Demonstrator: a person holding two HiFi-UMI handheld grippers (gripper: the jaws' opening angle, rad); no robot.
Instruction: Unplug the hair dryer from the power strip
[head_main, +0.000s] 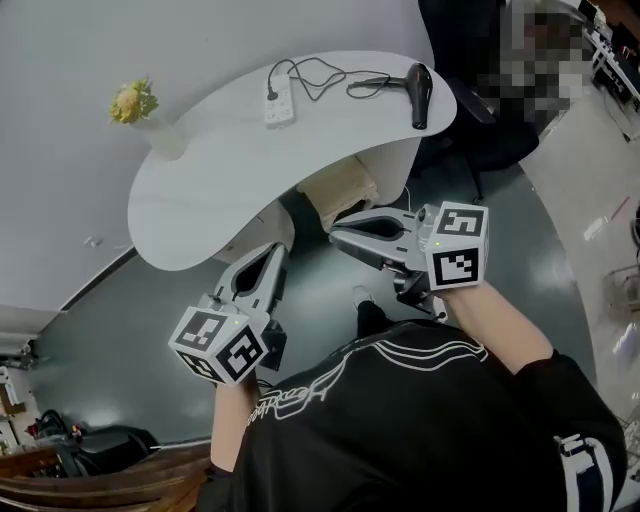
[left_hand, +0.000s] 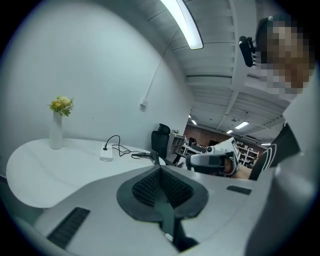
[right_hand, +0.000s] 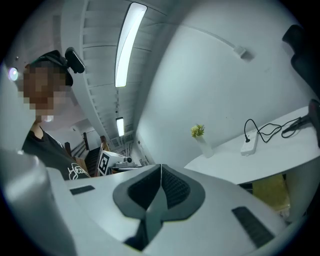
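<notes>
The white curved table fills the upper middle of the head view, and both grippers hang short of its near edge, over the dark floor. The left gripper and the right gripper each have their jaws pressed together with nothing between them. The black hair dryer lies at the table's far right end, well apart from both grippers and nearer the right one's side. The white power strip lies to the dryer's left, near the far edge. The black cord loops between them, its plug seated in the strip.

Only the head view shows the whole dryer. The left gripper view looks over its own closed tips across the tabletop to the strip and cord, and also catches the right gripper beside it. The right gripper view, from its closed tips, sees the strip from below table height, with the left gripper's marker cube behind. A small vase of yellow flowers stands at the table's far left.
</notes>
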